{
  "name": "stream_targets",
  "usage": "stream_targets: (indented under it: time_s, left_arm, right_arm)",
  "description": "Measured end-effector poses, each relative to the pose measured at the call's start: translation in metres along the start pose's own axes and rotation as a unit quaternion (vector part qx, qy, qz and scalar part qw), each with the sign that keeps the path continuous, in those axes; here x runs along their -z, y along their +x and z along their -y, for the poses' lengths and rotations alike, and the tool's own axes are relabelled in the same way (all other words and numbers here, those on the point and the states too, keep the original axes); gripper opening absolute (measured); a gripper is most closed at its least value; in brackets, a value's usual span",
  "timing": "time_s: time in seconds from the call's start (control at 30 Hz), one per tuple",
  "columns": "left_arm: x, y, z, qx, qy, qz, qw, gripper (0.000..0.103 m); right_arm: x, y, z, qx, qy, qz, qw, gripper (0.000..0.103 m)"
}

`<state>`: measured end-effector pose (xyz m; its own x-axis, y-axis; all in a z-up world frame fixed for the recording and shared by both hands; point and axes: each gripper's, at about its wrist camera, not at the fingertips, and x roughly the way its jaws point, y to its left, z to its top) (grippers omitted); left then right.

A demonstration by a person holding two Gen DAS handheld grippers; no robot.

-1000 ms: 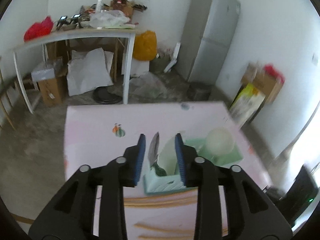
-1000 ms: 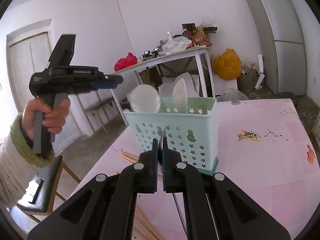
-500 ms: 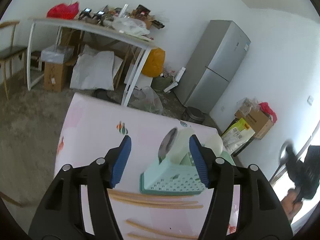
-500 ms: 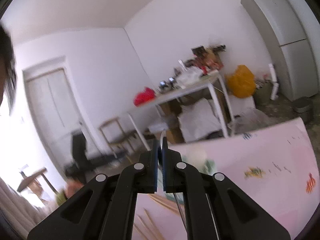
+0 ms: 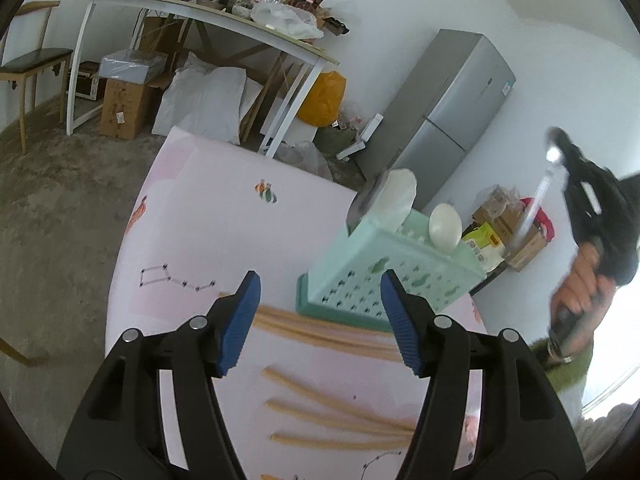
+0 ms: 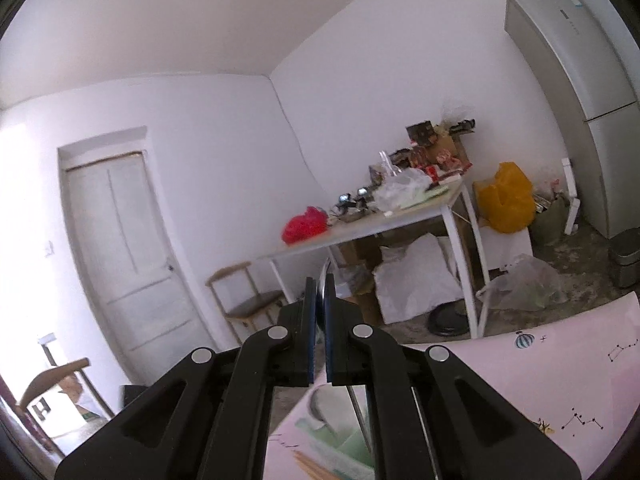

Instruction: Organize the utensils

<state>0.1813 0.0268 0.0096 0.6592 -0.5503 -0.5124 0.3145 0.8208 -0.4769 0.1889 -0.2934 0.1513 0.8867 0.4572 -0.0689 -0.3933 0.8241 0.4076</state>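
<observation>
My left tool (image 5: 320, 320) stands apart with nothing between its pads, above the chopsticks (image 5: 332, 334) lying on the pink worktop (image 5: 200, 240). Just beyond them sits the green utensil basket (image 5: 384, 268), holding white spoons (image 5: 445, 229). My right tool (image 6: 319, 334) is clamped on a metal spoon (image 5: 536, 200), raised well above the worktop.

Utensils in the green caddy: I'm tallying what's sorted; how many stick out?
3: a grey metal one at the caddy's left end, a wide white one against it, a white oval spoon further right. Shorter ones may hide inside.
</observation>
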Motion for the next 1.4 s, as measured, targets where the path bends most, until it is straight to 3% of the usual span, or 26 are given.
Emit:
stream_targets:
  time_s: [0.27, 0.57, 0.6, 0.67, 0.73, 0.87, 0.97, 1.13, 1.23, 1.4]
  left_arm:
    - [0.015, -0.005, -0.01, -0.002, -0.008, -0.006, 0.9999, 0.059]
    - [0.021, -0.006, -0.012, -0.001, -0.01, -0.006, 0.9999, 0.06]
    - [0.021, -0.007, -0.012, -0.001, -0.01, -0.006, 0.9999, 0.06]
    - [0.022, -0.009, -0.013, -0.002, -0.008, -0.005, 0.9999, 0.06]
    - [0.024, -0.011, -0.012, -0.005, -0.006, -0.005, 1.0, 0.06]
    - [0.022, -0.013, -0.01, -0.017, 0.002, -0.004, 0.9998, 0.06]
    - [0.019, -0.008, -0.006, -0.052, 0.031, -0.009, 0.9981, 0.06]
    - [0.007, 0.022, 0.003, -0.085, 0.088, -0.037, 0.9918, 0.045]
    - [-0.004, 0.051, 0.0, -0.091, 0.097, -0.063, 0.9892, 0.026]
    - [-0.014, 0.116, -0.004, -0.107, 0.126, -0.121, 0.9787, 0.009]
  right_arm:
    - [0.04, 0.029, 0.032, 0.037, 0.003, -0.038, 0.999, 0.004]
    - [0.067, 0.004, 0.047, 0.058, 0.037, -0.07, 0.995, 0.006]
    - [0.068, -0.002, 0.047, 0.062, 0.04, -0.072, 0.995, 0.008]
    - [0.067, -0.012, 0.046, 0.071, 0.044, -0.066, 0.994, 0.031]
    - [0.067, -0.03, 0.042, 0.078, 0.048, -0.053, 0.994, 0.039]
    - [0.069, -0.054, 0.026, 0.082, 0.044, -0.05, 0.994, 0.04]
    - [0.079, -0.062, 0.007, 0.078, 0.04, -0.071, 0.994, 0.04]
    - [0.122, -0.055, -0.02, 0.056, 0.052, -0.155, 0.985, 0.041]
    - [0.159, -0.043, -0.038, 0.036, 0.066, -0.223, 0.972, 0.041]
    - [0.213, -0.031, -0.063, 0.007, 0.087, -0.308, 0.948, 0.041]
